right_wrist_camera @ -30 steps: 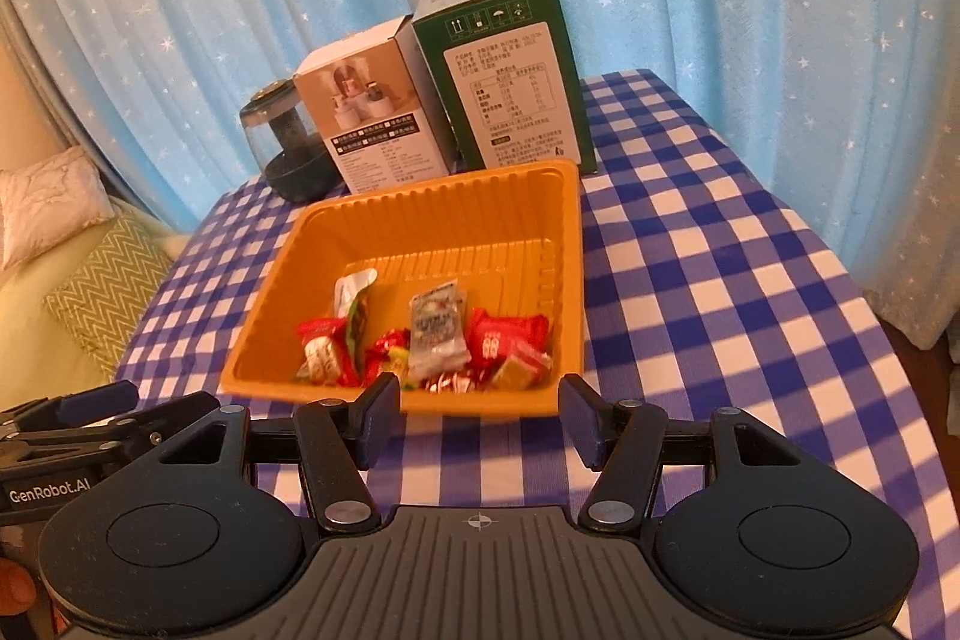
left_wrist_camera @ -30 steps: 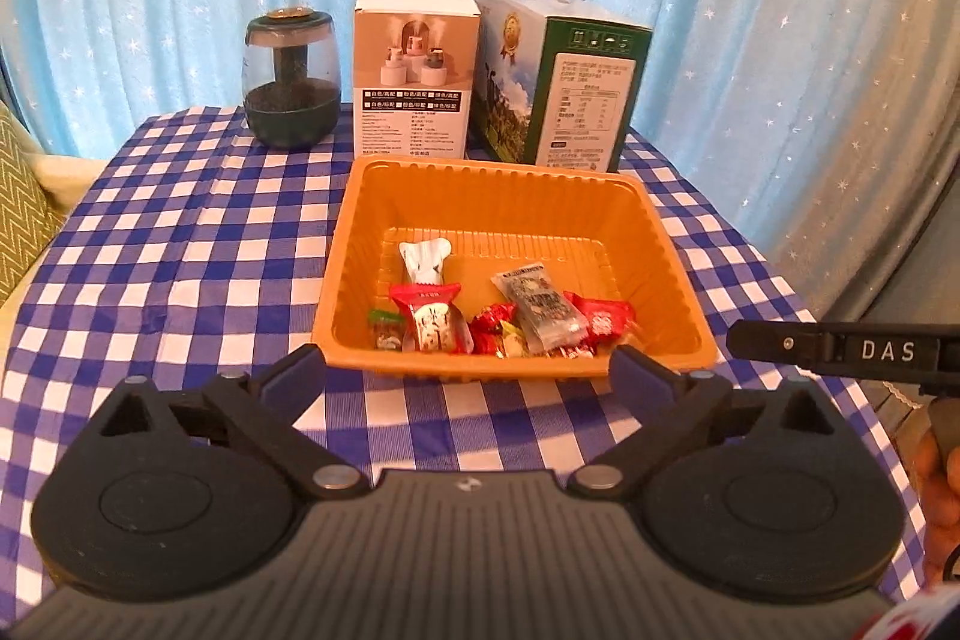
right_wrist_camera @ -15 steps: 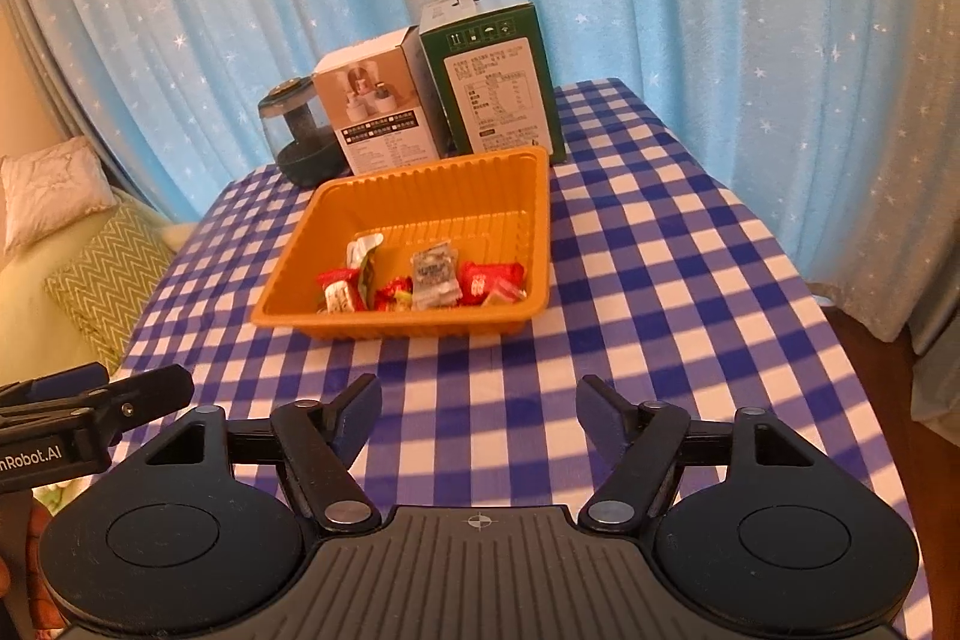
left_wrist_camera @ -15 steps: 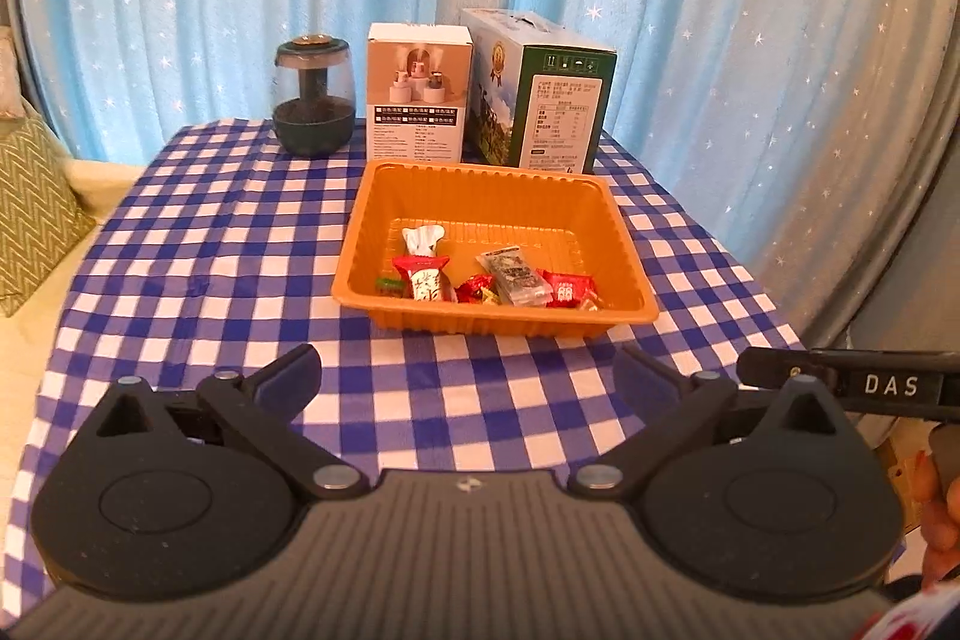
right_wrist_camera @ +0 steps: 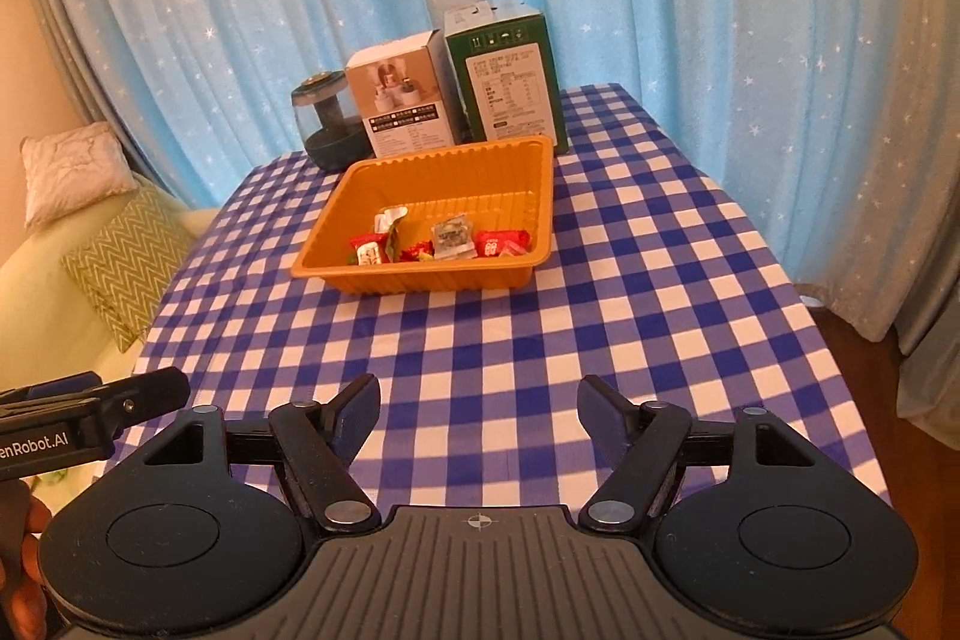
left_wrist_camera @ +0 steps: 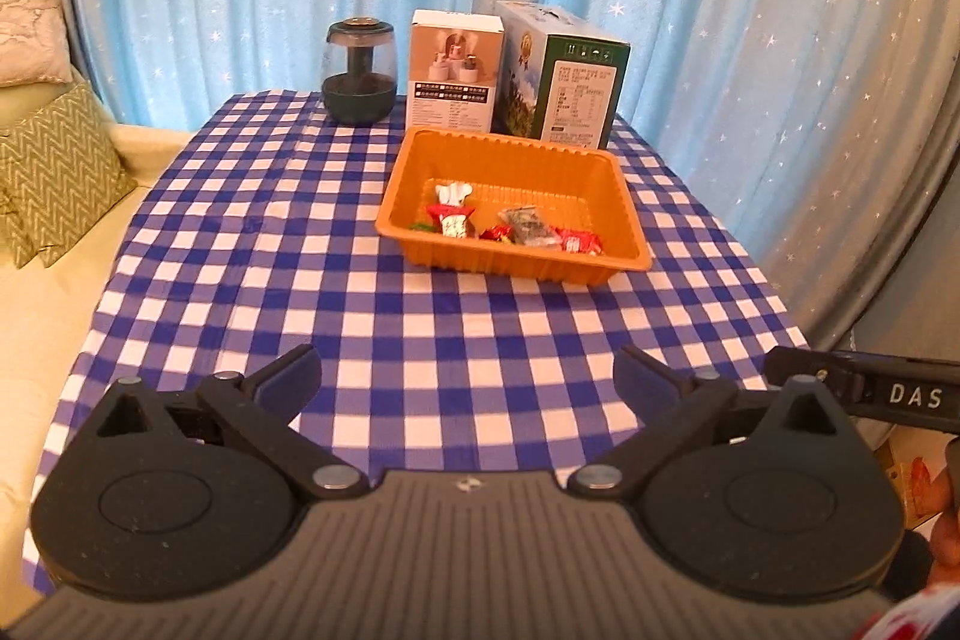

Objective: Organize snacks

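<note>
Snacks (left_wrist_camera: 510,229) lay in the orange tray (left_wrist_camera: 624,196), well ahead of my left gripper (left_wrist_camera: 465,379) and right gripper (right_wrist_camera: 480,409), both spread, empty.

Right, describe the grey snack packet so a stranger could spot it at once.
On the checked table, find the orange tray in front of two boxes. The grey snack packet lies among the wrappers at its near end: the only dull, see-through one, between red wrappers.
</note>
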Tool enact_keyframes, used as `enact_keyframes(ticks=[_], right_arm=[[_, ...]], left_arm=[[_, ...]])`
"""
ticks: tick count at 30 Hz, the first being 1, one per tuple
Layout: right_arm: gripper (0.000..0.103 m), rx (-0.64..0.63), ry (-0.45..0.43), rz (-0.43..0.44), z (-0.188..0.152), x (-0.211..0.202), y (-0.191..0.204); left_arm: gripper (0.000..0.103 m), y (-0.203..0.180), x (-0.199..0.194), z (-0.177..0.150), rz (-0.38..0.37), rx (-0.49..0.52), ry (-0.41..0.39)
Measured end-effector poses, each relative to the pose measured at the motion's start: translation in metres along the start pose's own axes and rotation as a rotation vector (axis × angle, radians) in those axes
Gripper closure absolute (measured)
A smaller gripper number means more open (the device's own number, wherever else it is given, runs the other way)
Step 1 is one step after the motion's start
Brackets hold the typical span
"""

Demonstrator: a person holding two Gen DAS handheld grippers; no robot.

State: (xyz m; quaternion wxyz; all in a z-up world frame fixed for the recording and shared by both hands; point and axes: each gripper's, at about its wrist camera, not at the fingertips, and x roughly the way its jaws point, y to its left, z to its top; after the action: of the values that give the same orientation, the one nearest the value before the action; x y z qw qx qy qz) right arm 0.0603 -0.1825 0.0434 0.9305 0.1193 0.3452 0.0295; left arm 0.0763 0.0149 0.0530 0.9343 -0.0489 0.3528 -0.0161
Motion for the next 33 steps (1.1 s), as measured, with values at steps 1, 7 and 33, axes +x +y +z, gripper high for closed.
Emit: enact_keyframes(ticks=[1, 7, 33], right_arm=[[0.030, -0.001, 0.000, -0.001, -0.003, -0.004, 0.001], [0.030, -0.004, -0.003, 0.003, -0.013, -0.024, 0.005], [0.030, -0.083, -0.015, -0.012, -0.047, -0.072, 0.019]], left_arm=[[0.000, 0.000, -0.003, -0.003, 0.002, -0.003, 0.004], [0.000, -0.001, -0.024, -0.016, -0.010, -0.023, 0.004], [0.000, -0.003, -0.060, -0.042, 0.020, -0.016, 0.037]])
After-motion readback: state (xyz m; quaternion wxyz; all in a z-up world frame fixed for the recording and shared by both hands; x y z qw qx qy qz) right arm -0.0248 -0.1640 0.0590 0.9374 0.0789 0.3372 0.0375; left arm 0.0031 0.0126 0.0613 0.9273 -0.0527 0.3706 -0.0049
